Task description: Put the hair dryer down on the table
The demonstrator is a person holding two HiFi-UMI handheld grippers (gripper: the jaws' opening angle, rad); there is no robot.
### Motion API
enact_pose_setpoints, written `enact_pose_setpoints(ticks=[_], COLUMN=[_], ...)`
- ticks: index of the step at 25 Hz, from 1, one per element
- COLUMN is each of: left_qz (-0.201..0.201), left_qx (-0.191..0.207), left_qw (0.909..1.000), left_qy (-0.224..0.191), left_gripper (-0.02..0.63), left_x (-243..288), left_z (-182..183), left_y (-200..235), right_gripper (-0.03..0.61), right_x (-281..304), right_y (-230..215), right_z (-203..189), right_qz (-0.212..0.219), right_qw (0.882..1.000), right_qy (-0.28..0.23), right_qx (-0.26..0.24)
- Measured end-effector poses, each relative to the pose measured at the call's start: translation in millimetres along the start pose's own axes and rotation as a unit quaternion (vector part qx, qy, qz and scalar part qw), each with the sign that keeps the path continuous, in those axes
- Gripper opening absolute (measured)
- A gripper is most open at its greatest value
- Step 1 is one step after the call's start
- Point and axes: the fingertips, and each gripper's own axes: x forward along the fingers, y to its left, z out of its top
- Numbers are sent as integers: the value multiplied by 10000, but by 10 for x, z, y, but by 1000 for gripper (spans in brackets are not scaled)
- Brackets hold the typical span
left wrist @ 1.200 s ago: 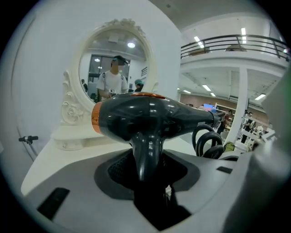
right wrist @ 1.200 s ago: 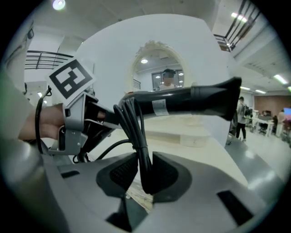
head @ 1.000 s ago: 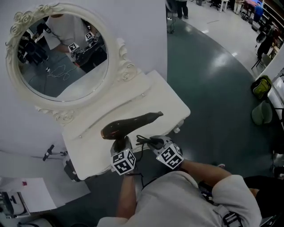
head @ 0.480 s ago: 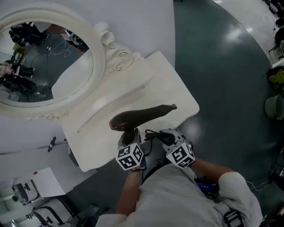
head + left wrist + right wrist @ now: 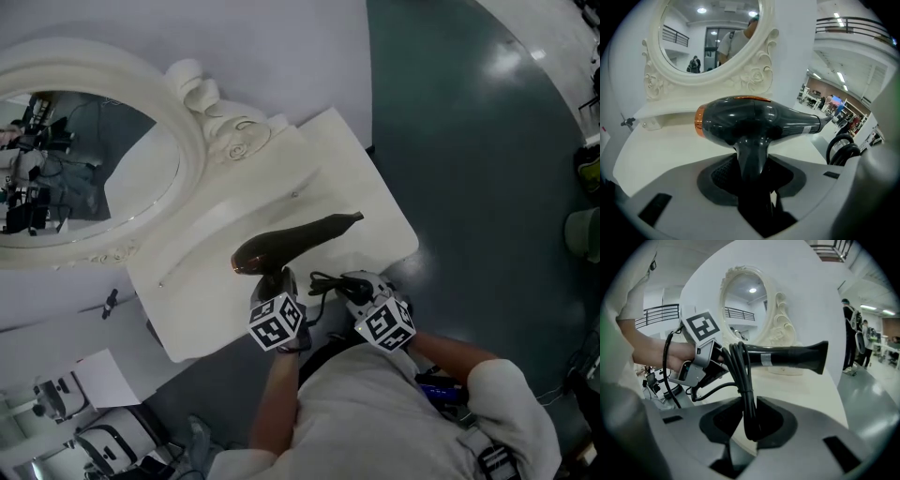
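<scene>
A dark hair dryer with an orange rear ring is held upright over the front part of the white dressing table, its nozzle pointing right. My left gripper is shut on its handle, which stands between the jaws in the left gripper view. My right gripper is just to the right, shut on the bundled black cord. In the right gripper view the dryer's barrel runs across above the tabletop, with the left gripper beside it. Whether the dryer touches the table I cannot tell.
An oval mirror in an ornate white frame stands at the back of the table. Dark green floor lies to the right. A sheet of paper and some equipment lie on the floor at lower left.
Both grippers have come lower and further in over the tabletop, carrying the dryer and cord. The head view has shifted, so the mirror sits further left.
</scene>
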Motion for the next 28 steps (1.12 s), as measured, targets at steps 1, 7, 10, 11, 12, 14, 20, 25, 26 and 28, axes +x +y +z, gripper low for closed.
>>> enact_pose_setpoints(ticks=[1, 7, 10, 11, 12, 14, 20, 25, 26, 28], left_qz=[48, 118, 175, 200, 223, 252, 364, 377, 373, 365], left_qx=[-5, -144, -85, -74, -72, -94, -130, -44, -39, -71], left_qw=[10000, 9998, 9997, 9996, 9995, 9994, 9989, 9985, 9983, 9980], left_qy=[26, 113, 148, 174, 198, 228, 264, 402, 438, 509], left_gripper=[173, 173, 173, 173, 173, 173, 173, 173, 173, 173], left_x=[53, 310, 366, 381, 394, 418, 486, 537, 558, 584], left_z=[11, 99, 110, 104, 98, 97, 107, 78, 61, 4], left_y=[-10, -127, -152, -152, -149, -136, -59, -31, -25, -22], right_gripper=[98, 97, 97, 97, 97, 97, 97, 97, 96, 95], right_x=[7, 31, 41, 39, 35, 27, 19, 31, 38, 21], right_y=[-48, -355, -402, -406, -409, -418, -422, -387, -385, -362], right_z=[-17, -73, -98, -107, -117, -131, -142, -165, -170, -188], right_qz=[11, -58, -39, -26, -17, -14, -31, -94, -112, -131], right_qw=[10000, 9998, 9997, 9997, 9996, 9995, 9995, 9992, 9991, 9989], right_qy=[9, 94, 113, 126, 140, 168, 205, 294, 318, 371], right_qx=[26, 158, 207, 227, 242, 255, 225, 259, 262, 268])
